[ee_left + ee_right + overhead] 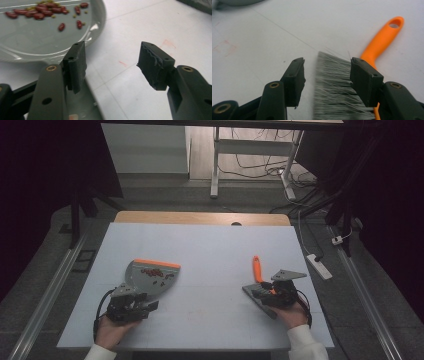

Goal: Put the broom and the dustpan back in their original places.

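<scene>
No writing can be read on anything. At lower left of the high view the left hand (pixel 111 329) holds the left gripper (pixel 145 307) low over the white table (pixel 210 260), jaws apart and empty, just below the grey dustpan (pixel 152 274) with its orange edge and red beans (pixel 156 272). At lower right the right hand (pixel 292 314) holds the right gripper (pixel 257 292) with jaws apart over the grey bristles of the brush (pixel 259 282), whose orange handle points up the frame.
</scene>
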{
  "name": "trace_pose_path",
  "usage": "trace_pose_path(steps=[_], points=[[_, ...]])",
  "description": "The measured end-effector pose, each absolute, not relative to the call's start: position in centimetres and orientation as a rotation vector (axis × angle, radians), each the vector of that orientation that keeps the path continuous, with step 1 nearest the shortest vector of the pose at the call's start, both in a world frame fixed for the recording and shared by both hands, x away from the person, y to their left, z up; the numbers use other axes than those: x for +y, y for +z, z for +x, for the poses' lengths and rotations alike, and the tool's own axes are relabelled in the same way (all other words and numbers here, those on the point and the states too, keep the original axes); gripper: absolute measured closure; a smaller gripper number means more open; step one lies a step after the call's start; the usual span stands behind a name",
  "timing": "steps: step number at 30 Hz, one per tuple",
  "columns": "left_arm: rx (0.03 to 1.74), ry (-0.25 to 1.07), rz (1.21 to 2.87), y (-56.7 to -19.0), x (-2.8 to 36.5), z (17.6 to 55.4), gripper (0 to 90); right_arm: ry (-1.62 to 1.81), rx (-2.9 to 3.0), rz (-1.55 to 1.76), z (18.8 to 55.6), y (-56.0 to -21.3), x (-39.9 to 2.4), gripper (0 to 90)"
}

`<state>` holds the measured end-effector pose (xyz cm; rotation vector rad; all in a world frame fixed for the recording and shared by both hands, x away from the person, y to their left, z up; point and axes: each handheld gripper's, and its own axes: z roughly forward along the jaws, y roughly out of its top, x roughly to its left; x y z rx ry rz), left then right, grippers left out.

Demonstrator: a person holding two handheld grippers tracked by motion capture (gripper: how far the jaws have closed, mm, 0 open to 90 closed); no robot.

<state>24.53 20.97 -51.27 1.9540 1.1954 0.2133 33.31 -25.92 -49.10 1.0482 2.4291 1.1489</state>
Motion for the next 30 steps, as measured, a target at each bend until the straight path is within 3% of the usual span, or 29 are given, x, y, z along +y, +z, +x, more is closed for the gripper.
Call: trace_pose_path(steps=[30], points=[[1.113, 0.135, 2.043, -51.8, 19.3, 25.1, 40.4, 1.155, 2.497, 0.847, 31.6, -49.6, -24.9, 45.0]])
